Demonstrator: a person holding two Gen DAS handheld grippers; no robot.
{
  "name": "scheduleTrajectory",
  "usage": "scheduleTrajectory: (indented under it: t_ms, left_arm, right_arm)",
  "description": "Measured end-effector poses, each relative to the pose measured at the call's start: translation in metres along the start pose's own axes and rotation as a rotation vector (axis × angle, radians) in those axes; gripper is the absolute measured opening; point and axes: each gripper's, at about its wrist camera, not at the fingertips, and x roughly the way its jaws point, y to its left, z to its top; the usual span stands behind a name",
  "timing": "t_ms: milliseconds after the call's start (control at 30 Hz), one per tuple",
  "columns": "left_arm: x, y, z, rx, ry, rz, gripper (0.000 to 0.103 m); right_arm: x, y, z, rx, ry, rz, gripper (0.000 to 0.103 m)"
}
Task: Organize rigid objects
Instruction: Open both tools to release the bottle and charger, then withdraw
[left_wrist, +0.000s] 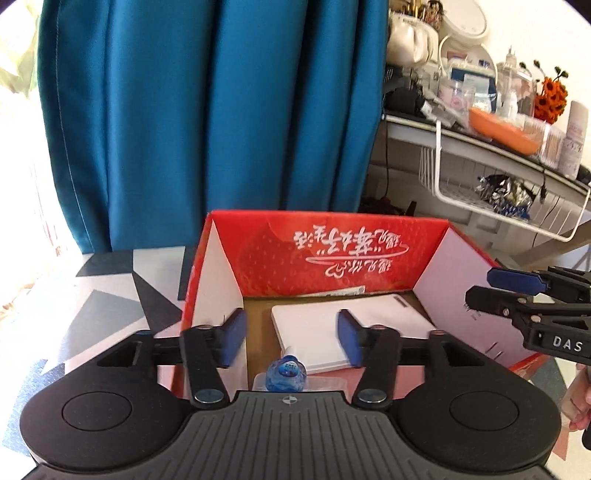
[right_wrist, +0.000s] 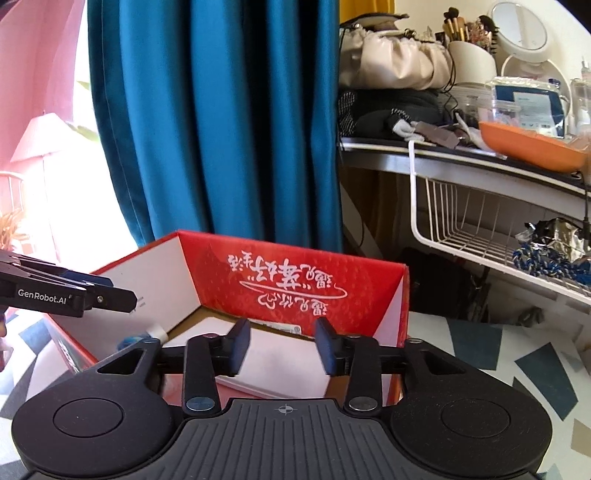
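In red box (left_wrist: 221, 280): white case (left_wrist: 351, 328), blue-capped bottle (left_wrist: 286, 374) clear only left view; both grippers (left_wrist: 291, 341) (right_wrist: 282, 347) part-open, empty.

The left claw's body hides the small blue bottle's (left_wrist: 286, 374) lower part.

Left tool (left_wrist: 291, 341) points forward and slightly down, blue pads apart, nothing clamped between them. Right tool (right_wrist: 282, 347) same pose, dark pads apart, nothing pinched. Each tool's tip enters the other's wrist view from the side, at about equal height, close beside each other. A bit of a hand (left_wrist: 581, 402) shows under the right tool.
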Motion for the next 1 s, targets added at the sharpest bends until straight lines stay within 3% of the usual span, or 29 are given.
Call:
scheduleTrajectory:
  t_ms: [33, 100, 167, 233, 567, 733, 1000]
  left_arm:
    - [-0.005, 0.0, 0.0, 0.001, -0.008, -0.006, 0.072]
    - [-0.016, 0.0, -0.001, 0.003, -0.031, -0.018, 0.085]
    - [-0.028, 0.001, -0.003, 0.004, -0.053, -0.023, 0.096]
    - [-0.041, 0.001, -0.005, -0.012, -0.064, -0.027, 0.103]
    - [-0.085, -0.001, -0.049, -0.046, -0.048, 0.011, 0.103]
    - [-0.091, -0.001, -0.074, -0.12, -0.011, 0.012, 0.103]
    - [-0.084, -0.001, -0.103, -0.159, 0.059, 0.029, 0.103]
  right_arm:
    - [-0.004, 0.001, 0.0, 0.009, -0.012, 0.004, 0.059]
    - [-0.015, 0.002, 0.0, 0.029, -0.047, 0.006, 0.088]
    - [-0.027, 0.004, 0.0, 0.047, -0.082, 0.003, 0.103]
    - [-0.036, 0.007, -0.001, 0.054, -0.099, -0.007, 0.103]
    - [-0.082, 0.019, -0.042, 0.056, -0.096, -0.011, 0.103]
    - [-0.089, 0.024, -0.076, 0.022, -0.015, -0.017, 0.103]
    - [-0.08, 0.028, -0.107, -0.063, 0.125, -0.032, 0.103]
